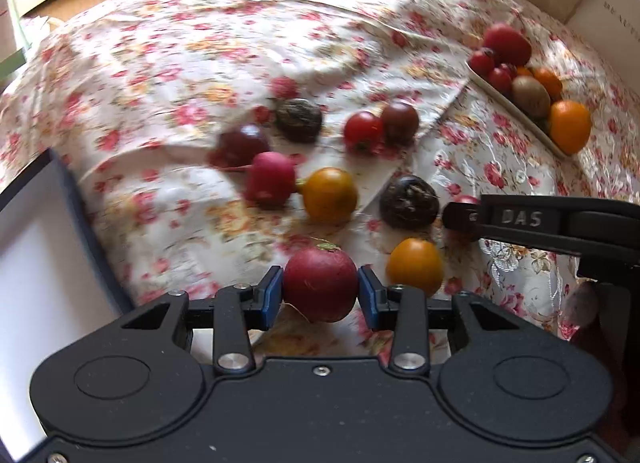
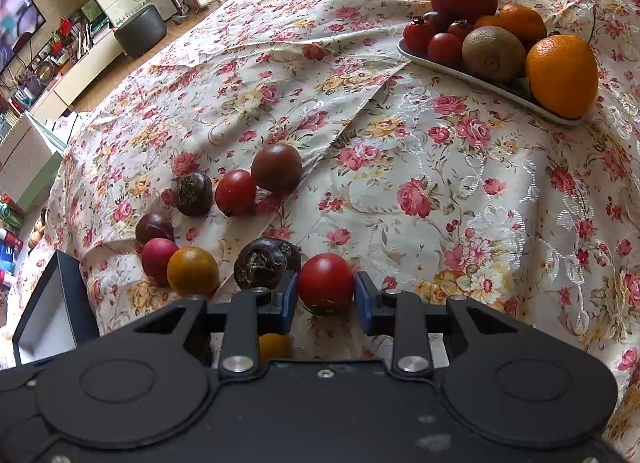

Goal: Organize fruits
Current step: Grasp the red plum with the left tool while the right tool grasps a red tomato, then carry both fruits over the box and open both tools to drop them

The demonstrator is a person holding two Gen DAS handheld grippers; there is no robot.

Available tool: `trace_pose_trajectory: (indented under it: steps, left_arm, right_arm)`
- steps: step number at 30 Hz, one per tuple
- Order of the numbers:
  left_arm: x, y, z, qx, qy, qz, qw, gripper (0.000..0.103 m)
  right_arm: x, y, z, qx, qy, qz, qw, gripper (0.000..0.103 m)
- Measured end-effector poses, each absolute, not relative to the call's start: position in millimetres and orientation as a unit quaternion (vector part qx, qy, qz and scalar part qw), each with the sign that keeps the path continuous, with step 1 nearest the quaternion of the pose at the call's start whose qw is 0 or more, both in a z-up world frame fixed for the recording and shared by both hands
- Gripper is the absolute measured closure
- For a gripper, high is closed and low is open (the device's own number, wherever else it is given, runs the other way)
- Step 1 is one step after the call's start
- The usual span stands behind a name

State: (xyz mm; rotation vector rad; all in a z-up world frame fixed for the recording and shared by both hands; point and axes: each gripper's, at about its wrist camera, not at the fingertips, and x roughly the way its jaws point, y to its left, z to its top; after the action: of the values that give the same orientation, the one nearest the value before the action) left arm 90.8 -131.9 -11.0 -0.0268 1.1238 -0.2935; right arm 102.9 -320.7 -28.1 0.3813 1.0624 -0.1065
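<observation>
right tongs (image 1: 460, 217) marked "das", gripping tomato (image 2: 326, 281)

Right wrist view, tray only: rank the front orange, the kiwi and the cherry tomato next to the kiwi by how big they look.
1. Front orange, largest, though it sits nearest the camera, so part of that may be nearness.
2. Kiwi.
3. Cherry tomato, clearly smallest.

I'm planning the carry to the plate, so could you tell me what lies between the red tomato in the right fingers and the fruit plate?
Only bare flowered cloth lies between the red tomato and the fruit plate, as the right wrist view shows.
</observation>
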Motion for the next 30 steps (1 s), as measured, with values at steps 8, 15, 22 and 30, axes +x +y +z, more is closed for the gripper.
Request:
trace_pose_trajectory:
  steps: [8, 15, 22, 30]
  left_arm:
    - [77.2, -59.8, 16.4, -0.065, 0.540, -0.070, 0.836, 0.055]
    - [54.2, 4.0, 24.9, -0.032, 0.528, 0.035, 0.848, 0.055]
    - [38.4, 50.8, 19.2, -0.059, 0.531, 0.065, 0.843, 0.055]
    - [33.6, 68.3, 1.4, -0.065, 0.529, 0.098, 0.841, 0.055]
  right_arm:
    - [77.0, -314.4, 8.5, 0.178, 0.470, -0.072, 0.861, 0.071]
    - [51.2, -269.8, 37.1, 0.186, 0.463, -0.018, 0.866, 0.071]
    - [38.1, -200.1, 45.4, 0.180, 0.495, 0.047, 0.849, 0.071]
    - [17.2, -147.2, 32.7, 0.172, 0.530, 0.069, 0.827, 0.071]
